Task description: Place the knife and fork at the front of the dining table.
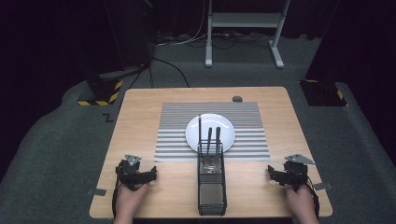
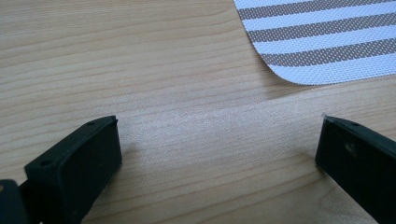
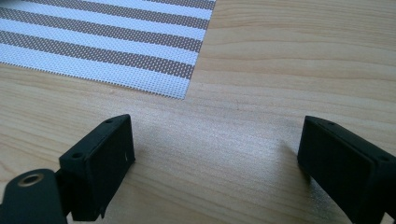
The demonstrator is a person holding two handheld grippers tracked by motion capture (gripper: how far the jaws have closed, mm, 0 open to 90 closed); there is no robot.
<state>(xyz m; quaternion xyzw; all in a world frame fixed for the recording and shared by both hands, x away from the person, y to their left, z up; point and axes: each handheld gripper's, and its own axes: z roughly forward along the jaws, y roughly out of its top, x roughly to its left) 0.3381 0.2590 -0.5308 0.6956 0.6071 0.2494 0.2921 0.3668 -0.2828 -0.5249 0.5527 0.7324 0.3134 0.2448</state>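
On the wooden table (image 1: 140,140) lies a grey-and-white striped placemat (image 1: 177,140), and a white plate (image 1: 224,126) sits on it. A black wire caddy (image 1: 211,186) stands at the front middle, overlapping the plate's near edge; several dark utensil handles (image 1: 209,135) stick up from its far end. My left gripper (image 1: 152,173) rests near the front left, open, with bare wood between its jaws (image 2: 219,135). At the front right my right gripper (image 1: 271,171) is open too, over bare wood (image 3: 215,140). A mat corner (image 2: 299,79) lies ahead of the left jaws, another mat corner (image 3: 180,91) ahead of the right.
A small dark object (image 1: 237,98) lies at the table's far edge, beyond the mat. Grey tabs (image 1: 96,192) (image 1: 323,186) stick out at both front corners. Black stands with yellow-black hazard tape (image 1: 100,100) and a white frame (image 1: 243,28) are on the floor behind.
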